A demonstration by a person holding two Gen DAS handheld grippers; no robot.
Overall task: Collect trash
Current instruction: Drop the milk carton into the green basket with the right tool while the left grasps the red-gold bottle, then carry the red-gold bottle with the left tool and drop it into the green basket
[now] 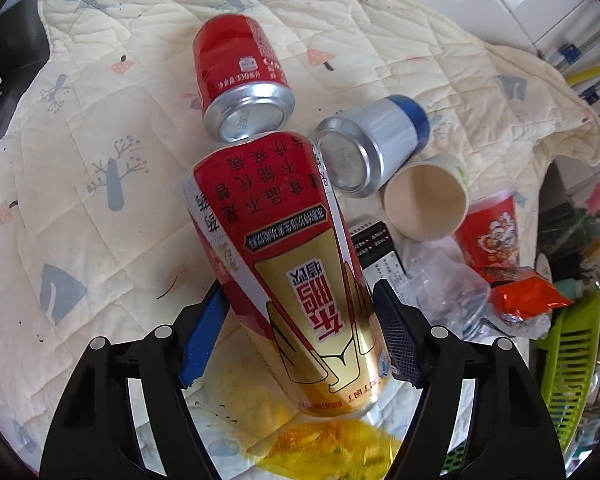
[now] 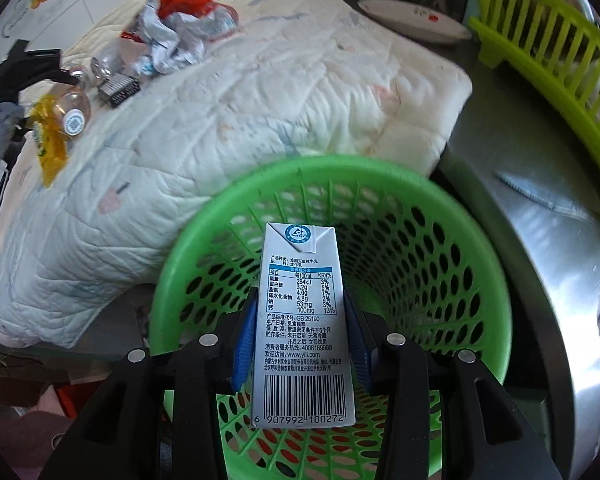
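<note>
My left gripper [image 1: 300, 324] is shut on a red-and-gold drink can [image 1: 288, 264], held tilted above the quilt. Beyond it lie a red can [image 1: 240, 76], a silver-and-blue can [image 1: 372, 144] and a paper cup [image 1: 426, 196], all on their sides. My right gripper [image 2: 300, 340] is shut on a white milk carton [image 2: 302, 332], held over the mouth of a green mesh basket [image 2: 440, 248]. A yellow wrapper [image 1: 324, 448] lies below the held can.
A cream quilt [image 1: 100, 160] covers the table. A red tub [image 1: 490, 232], crumpled clear plastic [image 1: 444, 292], an orange wrapper [image 1: 528, 296] and a black card [image 1: 374, 244] lie at the right. A lime dish rack [image 2: 548, 60], plate [image 2: 412, 20] and steel surface [image 2: 540, 240] sit right of the basket.
</note>
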